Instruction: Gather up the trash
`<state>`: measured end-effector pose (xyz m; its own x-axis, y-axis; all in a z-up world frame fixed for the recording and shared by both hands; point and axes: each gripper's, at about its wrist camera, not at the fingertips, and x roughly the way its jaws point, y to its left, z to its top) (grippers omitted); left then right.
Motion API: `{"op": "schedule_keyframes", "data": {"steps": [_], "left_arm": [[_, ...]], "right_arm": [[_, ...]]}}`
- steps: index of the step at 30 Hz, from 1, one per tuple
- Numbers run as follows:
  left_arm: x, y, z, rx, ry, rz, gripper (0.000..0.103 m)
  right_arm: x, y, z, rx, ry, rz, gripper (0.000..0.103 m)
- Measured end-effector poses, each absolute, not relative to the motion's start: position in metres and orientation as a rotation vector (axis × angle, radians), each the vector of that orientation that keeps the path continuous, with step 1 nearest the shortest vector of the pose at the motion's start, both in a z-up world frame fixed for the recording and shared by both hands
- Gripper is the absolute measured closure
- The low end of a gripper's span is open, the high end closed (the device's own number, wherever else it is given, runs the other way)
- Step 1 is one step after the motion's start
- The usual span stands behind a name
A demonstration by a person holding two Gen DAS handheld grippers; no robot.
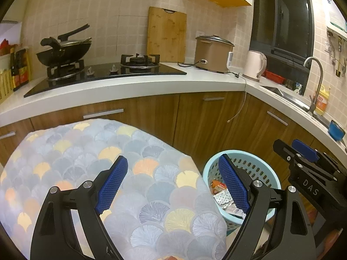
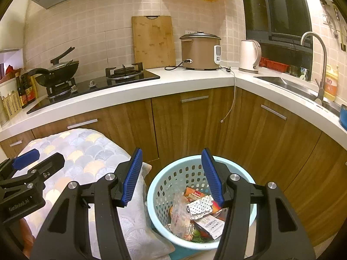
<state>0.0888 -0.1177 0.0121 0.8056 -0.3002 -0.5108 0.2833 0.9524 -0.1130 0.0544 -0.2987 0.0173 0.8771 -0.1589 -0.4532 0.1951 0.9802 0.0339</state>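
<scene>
Hovering with both claws empty, left claw [image 1: 172,186] spread wide over the patterned cloth [image 1: 151,173], right claw [image 2: 171,177] half open above the blue basket [image 2: 161,181], probably because the trash [image 2: 195,212] is already sitting inside it on the right

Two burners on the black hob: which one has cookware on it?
The left burner: a black lidded wok sits on its grate. The right burner, nearer the upright wooden cutting board, is bare.
</scene>
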Motion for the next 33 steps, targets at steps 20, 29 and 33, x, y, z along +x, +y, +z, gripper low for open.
{"op": "schedule_keyframes", "data": {"steps": [20, 29, 33], "left_arm": [[0.0911, -0.1156, 0.0108, -0.037, 0.561, -0.317, 0.02], [0.0913, -0.113, 0.0072, -0.042, 0.566, -0.309, 0.02], [0.0891, -0.1142, 0.009, -0.034, 0.559, -0.307, 0.02]], "right_arm": [[0.0526, -0.3021, 0.0165, 0.091, 0.457, -0.2, 0.05], [0.0486, -0.304, 0.0177, 0.094, 0.45, -0.207, 0.05], [0.0478, -0.3042, 0.0174, 0.094, 0.449, -0.208, 0.05]]}}
